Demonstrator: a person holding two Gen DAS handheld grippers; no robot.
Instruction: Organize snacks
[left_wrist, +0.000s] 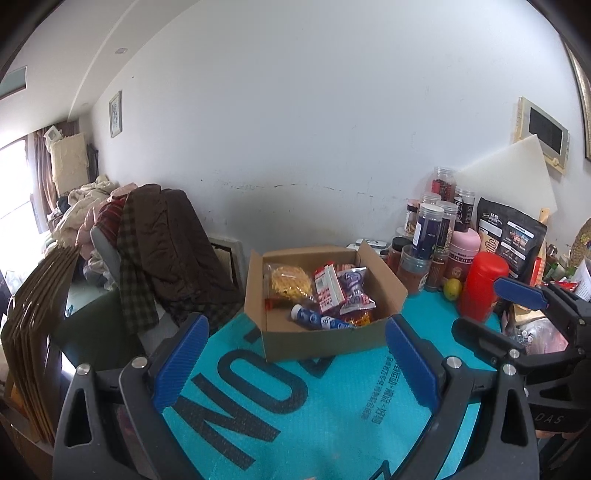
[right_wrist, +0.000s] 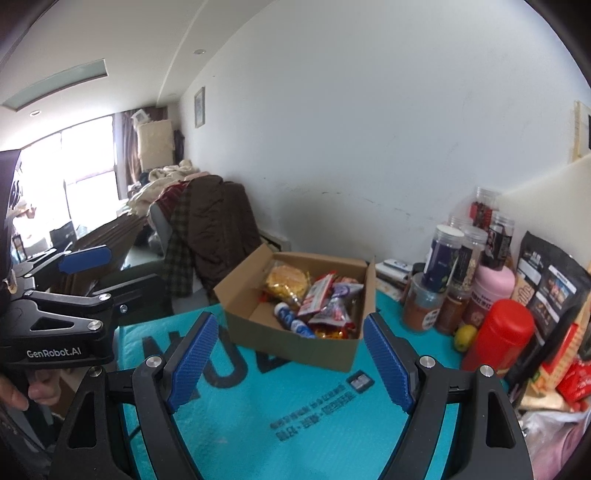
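Note:
An open cardboard box (left_wrist: 325, 341) sits on the teal mat (left_wrist: 295, 406); it also shows in the right wrist view (right_wrist: 295, 349). Inside lie a yellow snack bag (left_wrist: 290, 282), a red-white packet (left_wrist: 328, 290), a purple packet (left_wrist: 356, 291) and a blue-white tube (left_wrist: 317, 319). My left gripper (left_wrist: 295, 360) is open and empty, just in front of the box. My right gripper (right_wrist: 290, 356) is open and empty, also in front of the box. The right gripper also shows in the left wrist view (left_wrist: 495, 308), and the left gripper in the right wrist view (right_wrist: 105, 267).
Jars, bottles and a red canister (left_wrist: 482, 286) crowd the right side, with a lemon (left_wrist: 452, 288) and a black pouch (left_wrist: 511, 236). A small dark chip (right_wrist: 359, 381) lies on the mat. Clothes hang over a chair (left_wrist: 166, 251) at left. Flat cardboard (left_wrist: 33, 332) leans far left.

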